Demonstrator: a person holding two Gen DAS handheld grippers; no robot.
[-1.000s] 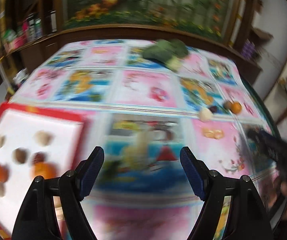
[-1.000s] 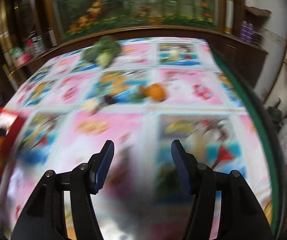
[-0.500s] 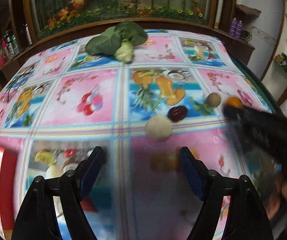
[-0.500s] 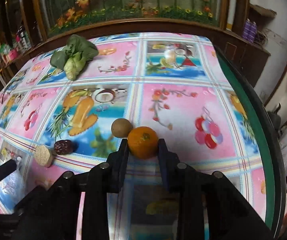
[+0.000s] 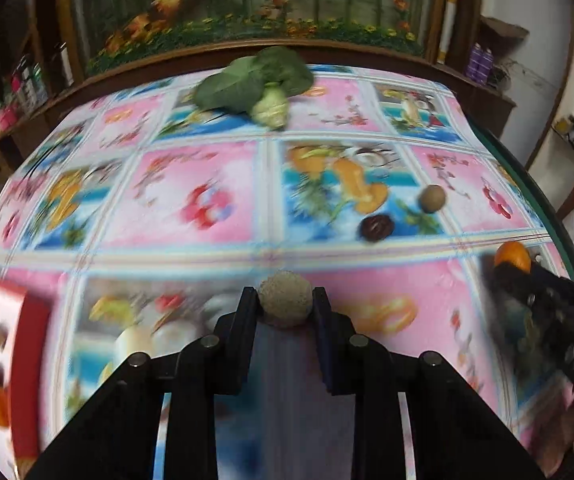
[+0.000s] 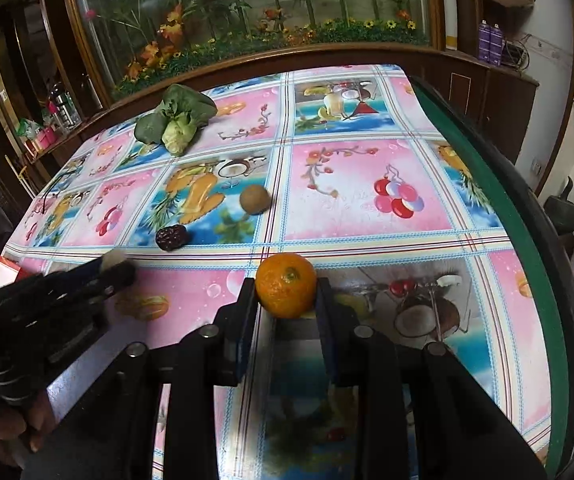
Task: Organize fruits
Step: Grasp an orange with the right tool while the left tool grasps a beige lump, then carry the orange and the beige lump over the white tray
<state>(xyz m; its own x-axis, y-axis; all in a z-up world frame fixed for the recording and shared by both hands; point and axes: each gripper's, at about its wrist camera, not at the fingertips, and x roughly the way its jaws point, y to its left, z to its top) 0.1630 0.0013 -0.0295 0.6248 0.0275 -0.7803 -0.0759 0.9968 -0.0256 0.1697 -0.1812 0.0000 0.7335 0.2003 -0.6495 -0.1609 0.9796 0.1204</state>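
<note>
Red-rimmed tray [image 5: 33,320] at the worktop's left edge already carries several fruits, so we judge ourselves partway through. Our left tool [image 5: 285,303] has just been closing and now pinches a pale rough ball [image 5: 285,305]; our right tool [image 6: 286,290] grips the orange [image 6: 286,285]. Still loose on the oilcloth [image 6: 367,192]: a brown round fruit [image 6: 254,199] and a dark date [image 6: 171,237].

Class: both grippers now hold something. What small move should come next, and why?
Probably lift both clear and carry them toward the red tray: the left gripper has just closed on the pale round fruit, and the right gripper grips the orange.
</note>
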